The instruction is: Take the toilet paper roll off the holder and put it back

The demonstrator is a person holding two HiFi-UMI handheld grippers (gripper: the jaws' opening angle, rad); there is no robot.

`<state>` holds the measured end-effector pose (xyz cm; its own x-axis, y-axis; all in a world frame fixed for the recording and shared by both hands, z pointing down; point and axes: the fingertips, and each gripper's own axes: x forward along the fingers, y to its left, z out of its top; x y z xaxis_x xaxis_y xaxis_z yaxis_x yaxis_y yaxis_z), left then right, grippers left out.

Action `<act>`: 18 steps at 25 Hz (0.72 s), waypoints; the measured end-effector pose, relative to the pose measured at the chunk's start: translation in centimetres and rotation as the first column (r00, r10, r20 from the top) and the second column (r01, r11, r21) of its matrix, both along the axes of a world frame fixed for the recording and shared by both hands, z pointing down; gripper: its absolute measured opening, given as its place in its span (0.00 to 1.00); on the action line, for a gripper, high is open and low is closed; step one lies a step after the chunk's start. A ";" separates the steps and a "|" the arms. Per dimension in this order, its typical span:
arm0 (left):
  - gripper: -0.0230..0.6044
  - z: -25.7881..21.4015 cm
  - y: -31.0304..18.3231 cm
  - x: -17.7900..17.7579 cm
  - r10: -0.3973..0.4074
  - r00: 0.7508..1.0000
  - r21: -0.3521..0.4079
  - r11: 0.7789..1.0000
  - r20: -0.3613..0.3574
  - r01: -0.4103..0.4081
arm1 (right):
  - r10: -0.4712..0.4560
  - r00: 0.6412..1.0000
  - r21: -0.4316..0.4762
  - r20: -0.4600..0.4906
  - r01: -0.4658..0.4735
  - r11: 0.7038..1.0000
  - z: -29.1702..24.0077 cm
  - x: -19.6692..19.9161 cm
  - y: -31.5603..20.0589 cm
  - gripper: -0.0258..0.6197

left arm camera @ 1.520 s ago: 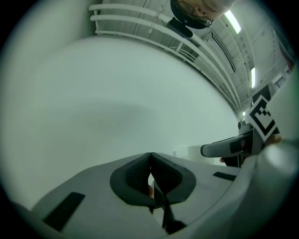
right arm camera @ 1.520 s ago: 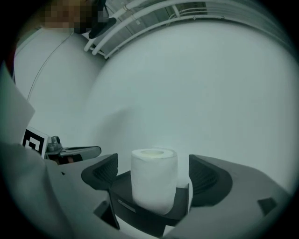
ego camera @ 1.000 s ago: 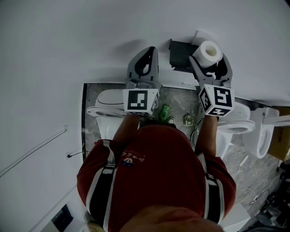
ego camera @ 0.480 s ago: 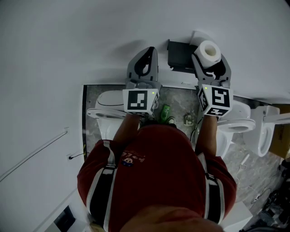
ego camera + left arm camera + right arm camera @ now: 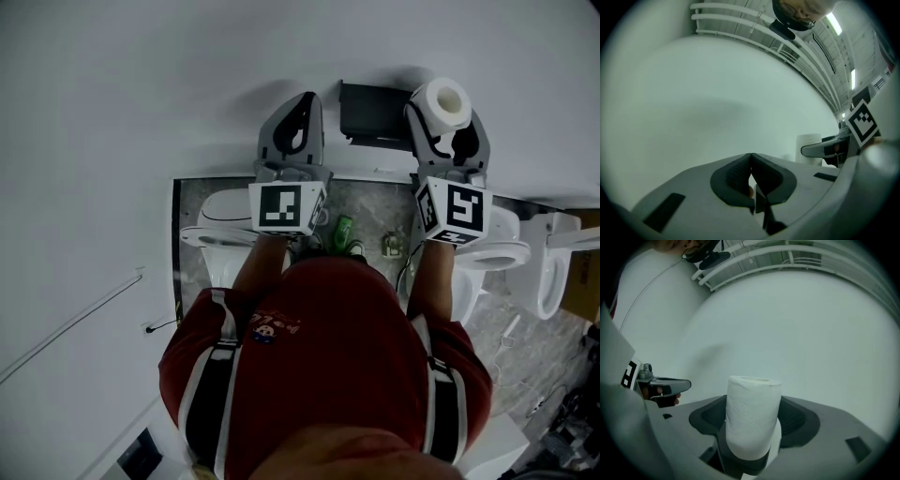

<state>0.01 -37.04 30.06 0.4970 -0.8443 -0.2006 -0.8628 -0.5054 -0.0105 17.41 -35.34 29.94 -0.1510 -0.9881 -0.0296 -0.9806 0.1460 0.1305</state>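
While right gripper (image 5: 448,122), jaws just closing, clamps the embossed white cylindrical toilet paper roll (image 5: 753,413) | left gripper (image 5: 751,161) ribbed pads together, empty | boxy black holder (image 5: 373,114) just beside roll

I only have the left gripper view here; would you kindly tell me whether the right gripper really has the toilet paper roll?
Observer: Yes. The right gripper has just closed its jaws on the toilet paper roll; the right gripper view shows it pinched on both sides.
Operator: Is it off the holder?
Observer: The head view shows it right of the black holder, seemingly clear.
Operator: Its orientation?
Observer: Upright, hollow core facing up.
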 end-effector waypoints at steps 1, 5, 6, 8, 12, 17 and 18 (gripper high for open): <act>0.07 -0.2 0.1 0.2 0.002 1.000 0.003 1.000 -0.001 -0.002 | 0.008 1.000 0.013 0.004 -0.008 1.000 -0.4 0.3 0.3 0.56; 0.07 -0.8 0.6 1.1 0.016 1.000 0.011 1.000 -0.005 -0.016 | 0.038 0.999 0.053 0.015 -0.039 0.998 -1.9 1.8 1.5 0.56; 0.07 -0.9 0.7 1.4 0.021 1.000 0.013 1.000 -0.004 -0.021 | 0.047 0.999 0.060 0.017 -0.048 0.997 -2.2 2.2 1.9 0.56; 0.07 -1.1 0.9 2.1 0.035 0.999 0.017 0.999 -0.002 -0.034 | 0.068 0.997 0.072 0.024 -0.070 0.995 -2.6 3.1 2.6 0.56; 0.07 -1.4 1.1 3.7 0.069 0.998 0.026 0.997 0.005 -0.069 | 0.123 0.992 0.077 0.037 -0.126 0.989 -2.7 5.4 3.8 0.56; 0.07 -1.3 1.6 6.4 0.117 0.993 0.024 0.993 0.012 -0.117 | 0.195 0.980 0.068 0.048 -0.198 0.978 -2.2 8.5 5.5 0.56; 0.07 -1.3 1.7 6.9 0.125 0.992 0.023 0.992 0.014 -0.126 | 0.209 0.977 0.064 0.049 -0.212 0.975 -2.0 9.1 5.7 0.56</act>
<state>6.88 -35.34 28.76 0.6012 -0.7702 -0.2127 -0.7924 -0.6090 -0.0344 26.47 -29.61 27.92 0.0626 -0.9930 -0.0997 -0.9932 -0.0718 0.0916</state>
